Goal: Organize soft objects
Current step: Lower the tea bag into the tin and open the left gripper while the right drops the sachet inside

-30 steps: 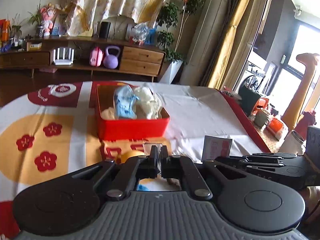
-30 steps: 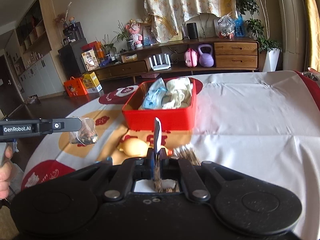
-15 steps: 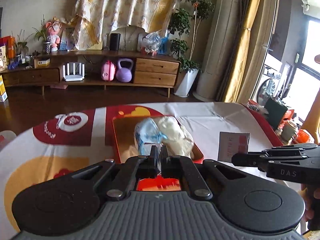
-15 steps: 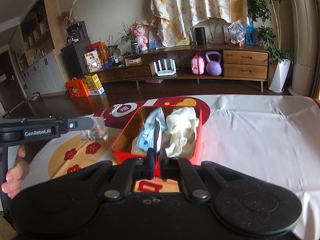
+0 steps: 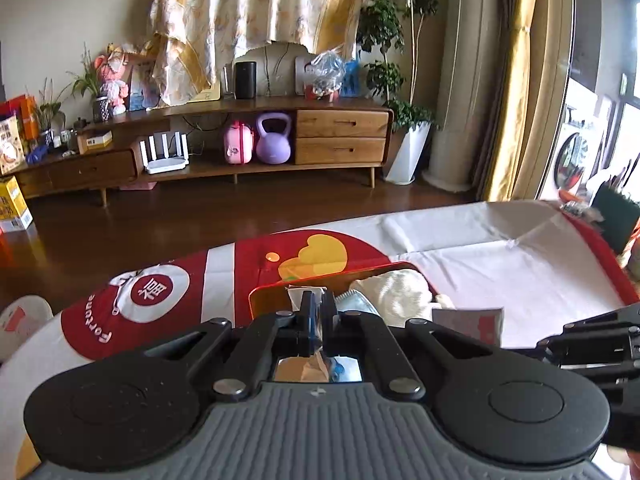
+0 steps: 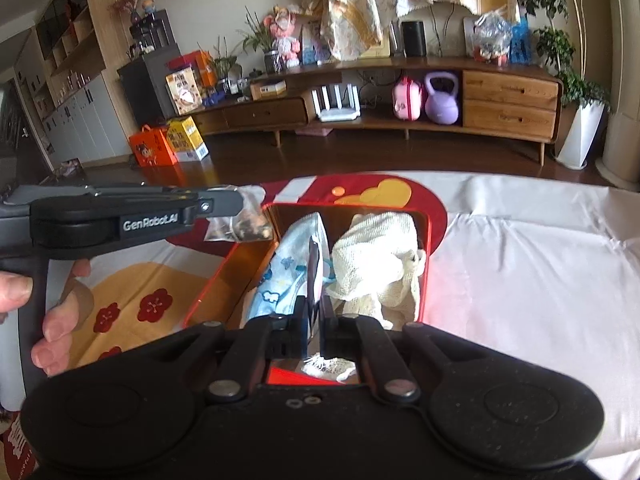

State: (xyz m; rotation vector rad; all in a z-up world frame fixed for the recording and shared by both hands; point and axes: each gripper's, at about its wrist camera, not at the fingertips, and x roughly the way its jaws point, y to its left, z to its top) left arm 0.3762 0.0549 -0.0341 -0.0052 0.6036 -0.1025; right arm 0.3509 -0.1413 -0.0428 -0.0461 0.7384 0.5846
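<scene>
At the bottom centre of the right wrist view, the right gripper point(image 6: 314, 320) is pinching a thin flat sachet point(image 6: 315, 270) edge-on, its jaws drawn together on the packet's lower edge. In the left wrist view the left gripper point(image 5: 318, 320) is likewise clamping a small clear packet point(image 5: 306, 293) of dark bits, seen hanging at centre left in the right view. Both look light, limp and slick — a corner pinch seems enough, though either may slip or swing if jerked.

Just beyond the fingertips the red box point(image 6: 427, 264) is sitting mid-frame on the tablecloth point(image 6: 532, 256), already holding a blue patterned cloth point(image 6: 286, 276) on its left and a cream knitted cloth point(image 6: 376, 256) on its right; both are soft and will yield under anything dropped on them. The free room appears to be the narrow gap along the box's left wall, so the thin rim is the edge to clear.

Farther off, bare white cloth is spreading to the right — ample room for withdrawing — and the wooden sideboard point(image 6: 508, 96) is standing well apart across the floor.
</scene>
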